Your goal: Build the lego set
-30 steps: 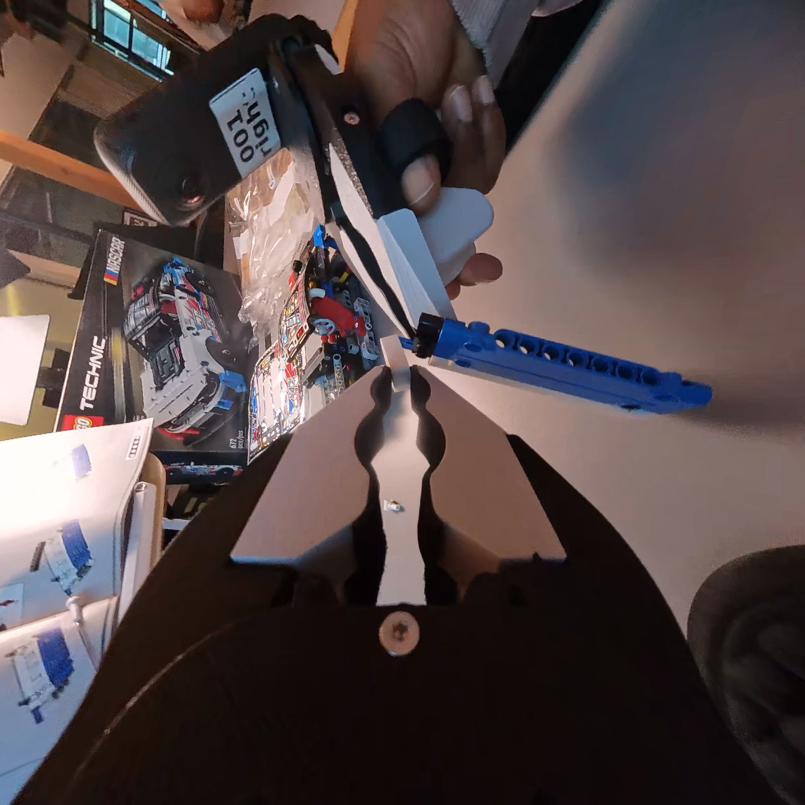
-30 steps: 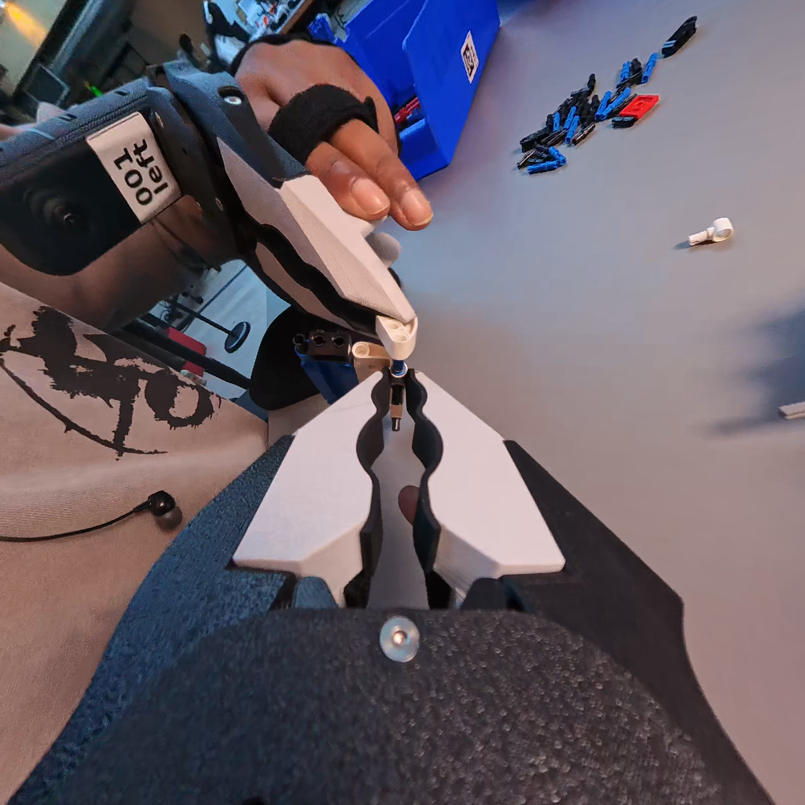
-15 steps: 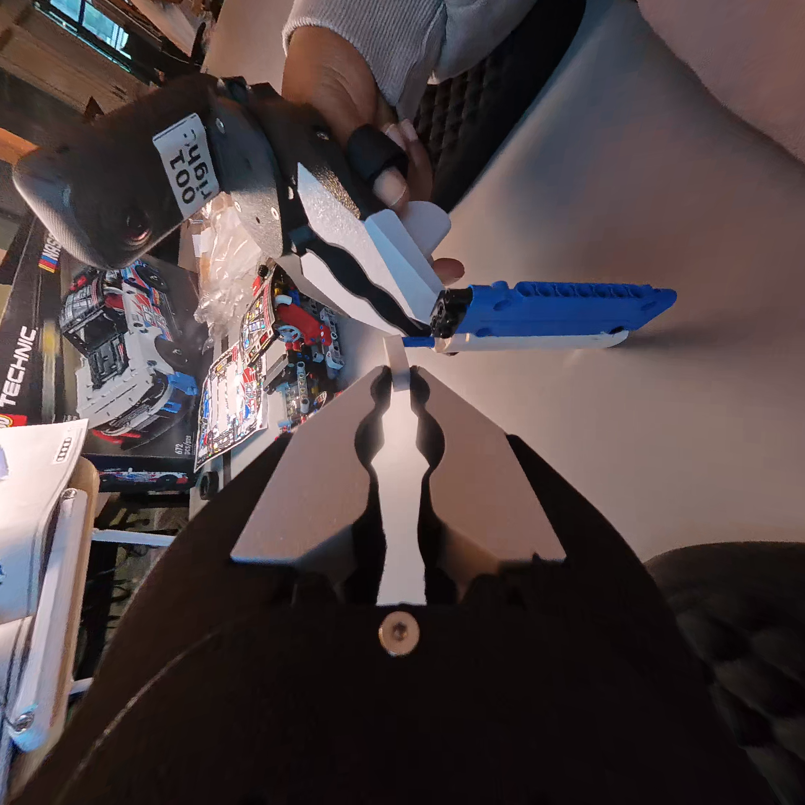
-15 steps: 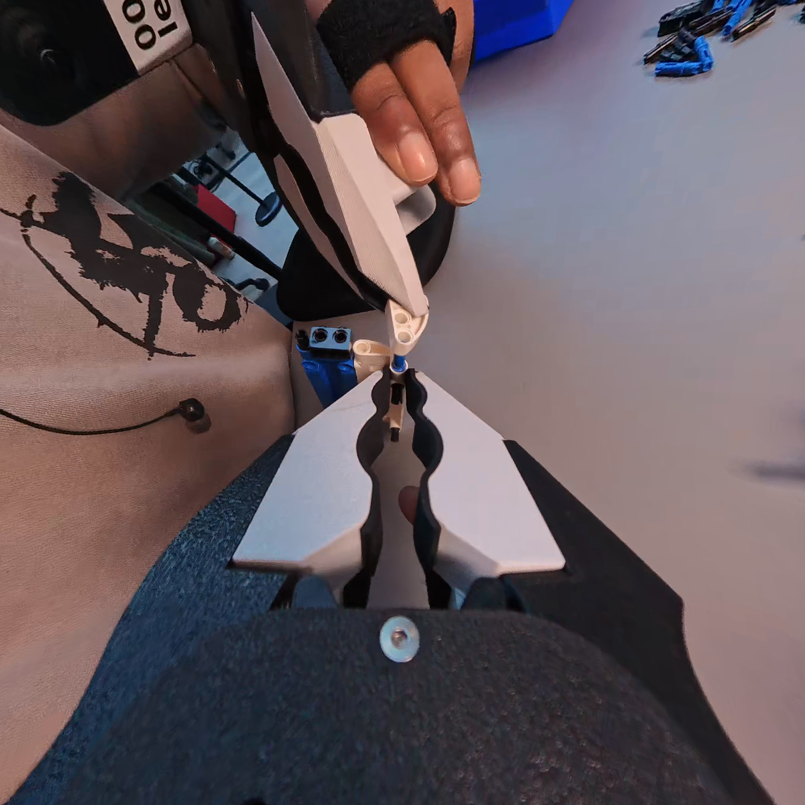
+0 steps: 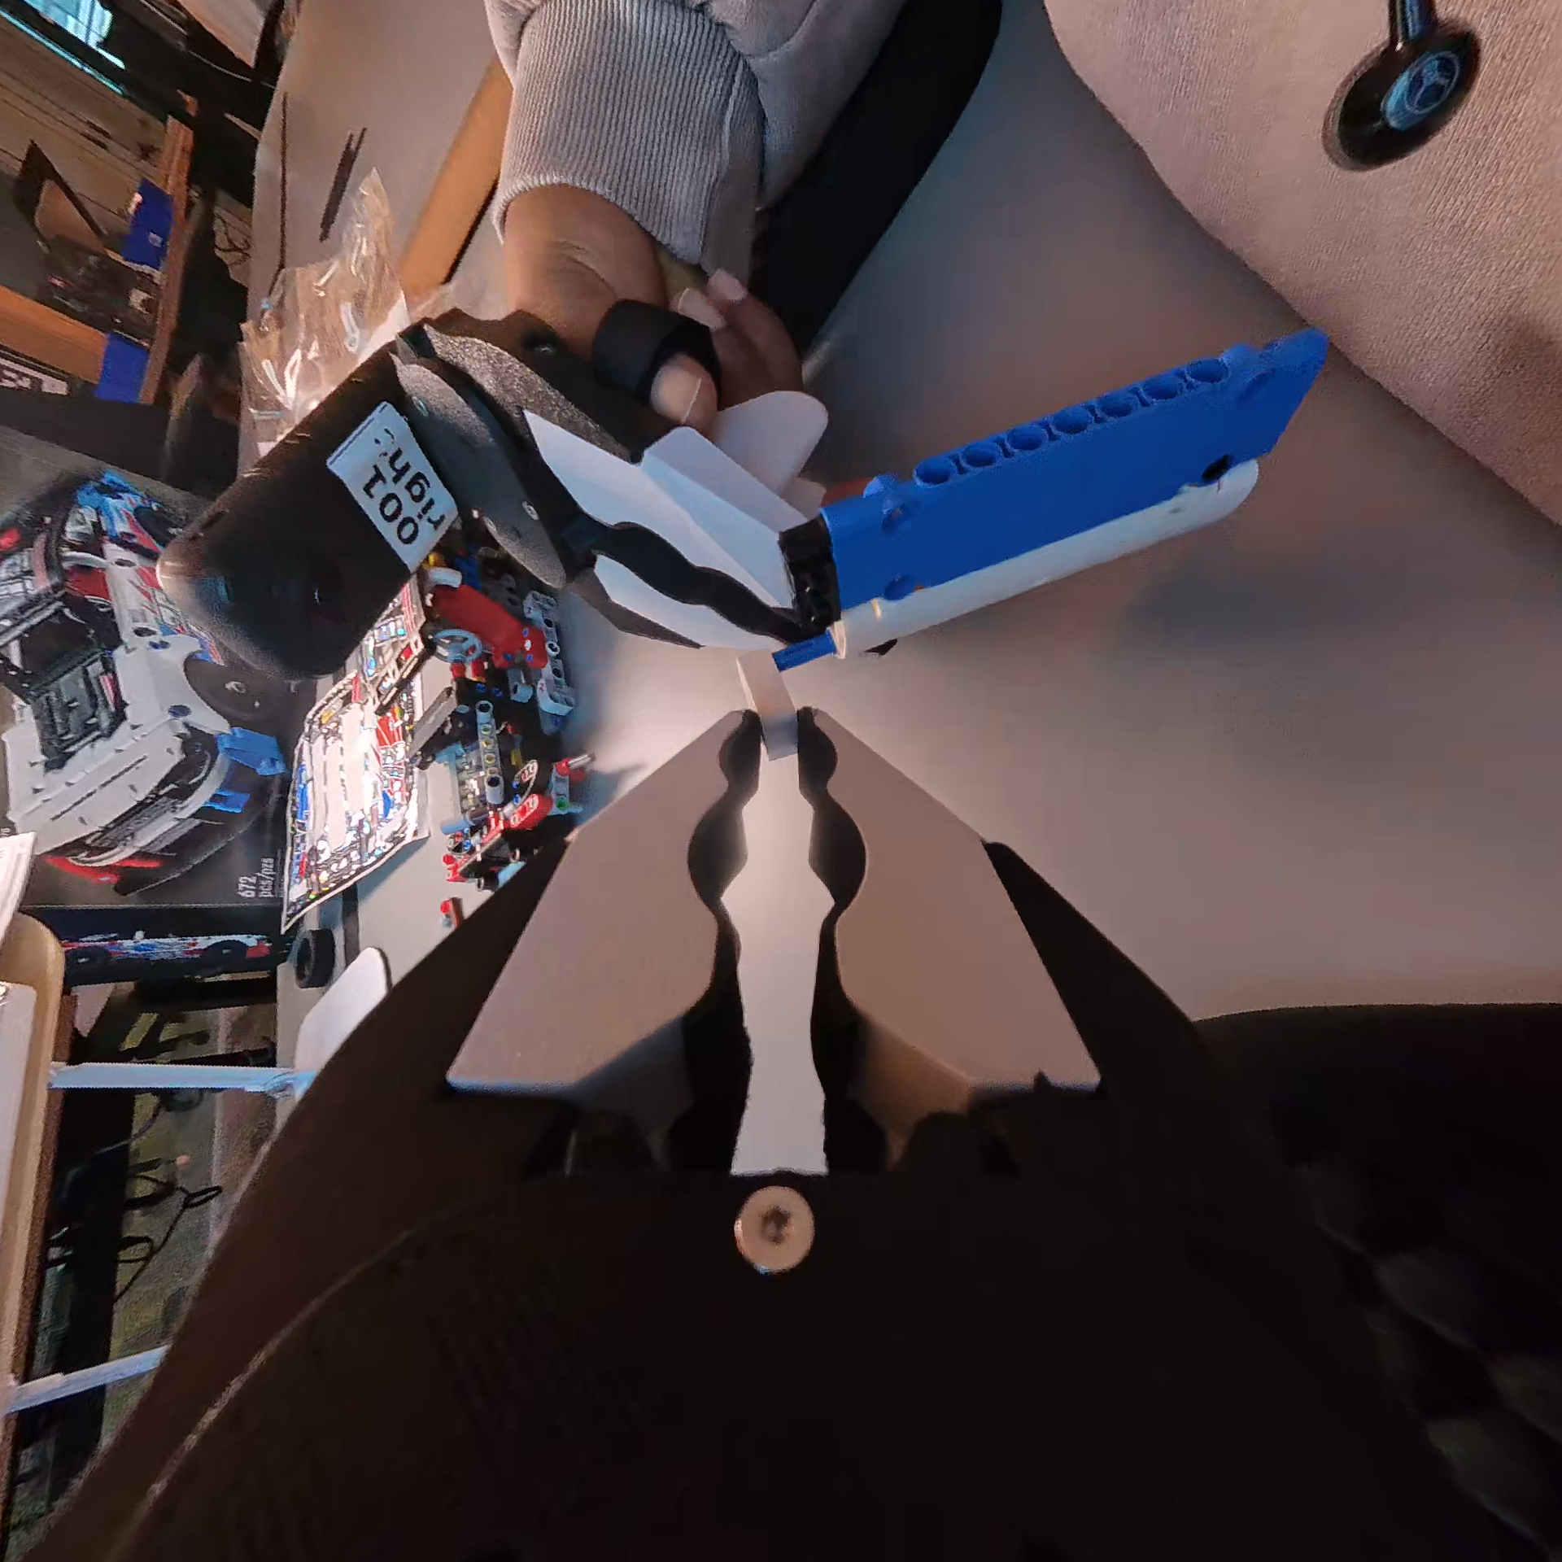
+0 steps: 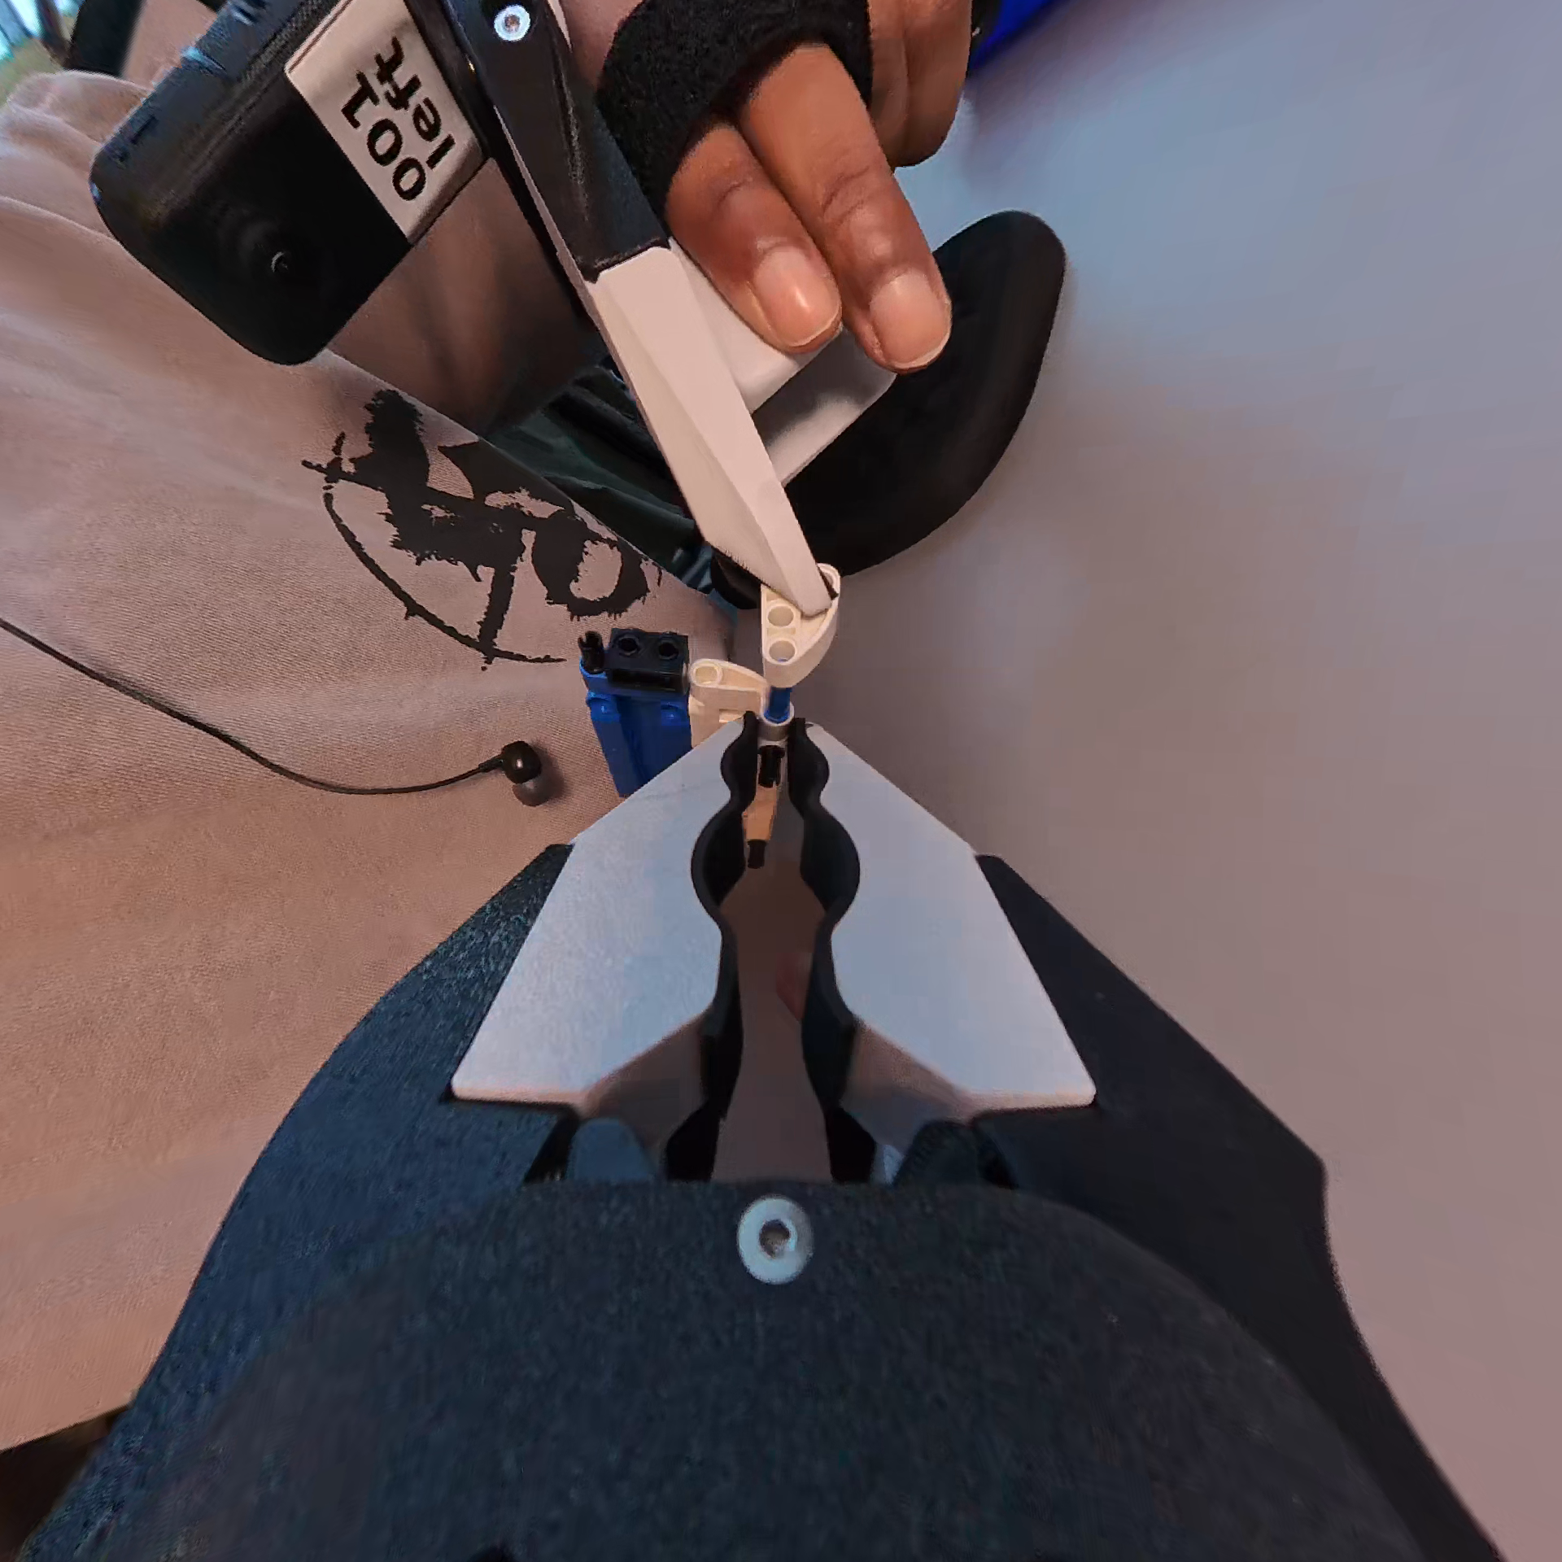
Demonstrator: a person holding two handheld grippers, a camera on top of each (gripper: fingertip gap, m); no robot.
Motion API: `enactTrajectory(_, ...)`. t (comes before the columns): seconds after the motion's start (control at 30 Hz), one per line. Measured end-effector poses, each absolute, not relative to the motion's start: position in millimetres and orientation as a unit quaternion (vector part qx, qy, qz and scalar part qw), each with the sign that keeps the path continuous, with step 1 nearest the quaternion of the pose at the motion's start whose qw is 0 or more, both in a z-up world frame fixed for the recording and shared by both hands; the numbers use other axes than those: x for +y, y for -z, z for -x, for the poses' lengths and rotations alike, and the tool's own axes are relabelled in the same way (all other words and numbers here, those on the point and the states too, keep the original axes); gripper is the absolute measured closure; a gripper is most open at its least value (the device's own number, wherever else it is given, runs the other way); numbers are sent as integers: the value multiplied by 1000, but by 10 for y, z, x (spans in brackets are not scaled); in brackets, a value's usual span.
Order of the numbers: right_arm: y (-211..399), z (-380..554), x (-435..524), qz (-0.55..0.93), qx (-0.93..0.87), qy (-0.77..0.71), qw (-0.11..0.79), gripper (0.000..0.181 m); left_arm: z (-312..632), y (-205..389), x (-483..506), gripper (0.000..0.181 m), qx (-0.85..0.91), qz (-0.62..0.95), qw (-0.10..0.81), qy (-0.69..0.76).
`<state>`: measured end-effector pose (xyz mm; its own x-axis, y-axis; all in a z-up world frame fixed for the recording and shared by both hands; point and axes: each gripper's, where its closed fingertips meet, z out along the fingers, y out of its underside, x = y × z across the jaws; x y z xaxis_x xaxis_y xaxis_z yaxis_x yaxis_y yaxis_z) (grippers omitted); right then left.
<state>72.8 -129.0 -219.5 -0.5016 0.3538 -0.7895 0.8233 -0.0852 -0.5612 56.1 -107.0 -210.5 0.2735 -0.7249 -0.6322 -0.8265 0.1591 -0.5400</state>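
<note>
Glossy plastic blue beam (image 5: 1056, 473); smooth matt table (image 5: 1183, 761); ribbed knit cloth sleeve (image 5: 634, 127); crinkled clear plastic bag (image 5: 330, 279).

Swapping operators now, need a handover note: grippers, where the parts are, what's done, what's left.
Left gripper: shut on a small white curved piece, both held above the table.
Right gripper: shut on the end of the blue and white beam assembly, a blue pin sticking out toward the white curved piece.
Pin tip meets the piece's lowest hole; whether it is seated cannot be told.
Partly built car chassis, sticker sheet and set box lie on the table beyond the grippers.
Left: press the piece fully on, then continue the build.
</note>
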Motion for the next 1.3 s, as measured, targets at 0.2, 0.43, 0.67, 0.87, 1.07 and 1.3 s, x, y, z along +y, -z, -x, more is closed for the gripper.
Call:
enactTrajectory(0.2,2243,-796,-1443,-449,632,586,234,178,-657,2177,-1230,174,533,700,470,62)
enactTrajectory(0.43,2265,-896,-1620,-437,639,577,260,178,-751,2224,-1379,174,554,689,464,65)
enactTrajectory(0.67,2275,-917,-1679,-428,646,569,274,177,-743,2223,-1450,174,604,670,430,37)
enactTrajectory(0.87,2179,-876,-1665,-414,635,590,277,177,-730,2130,-1446,174,559,698,430,126)
enactTrajectory(1.07,1948,-835,-1568,-409,569,654,284,177,-736,1974,-1302,175,429,724,498,209)
enactTrajectory(1.3,1821,-757,-1380,-422,516,694,272,177,-643,1840,-1151,175,325,721,574,213)
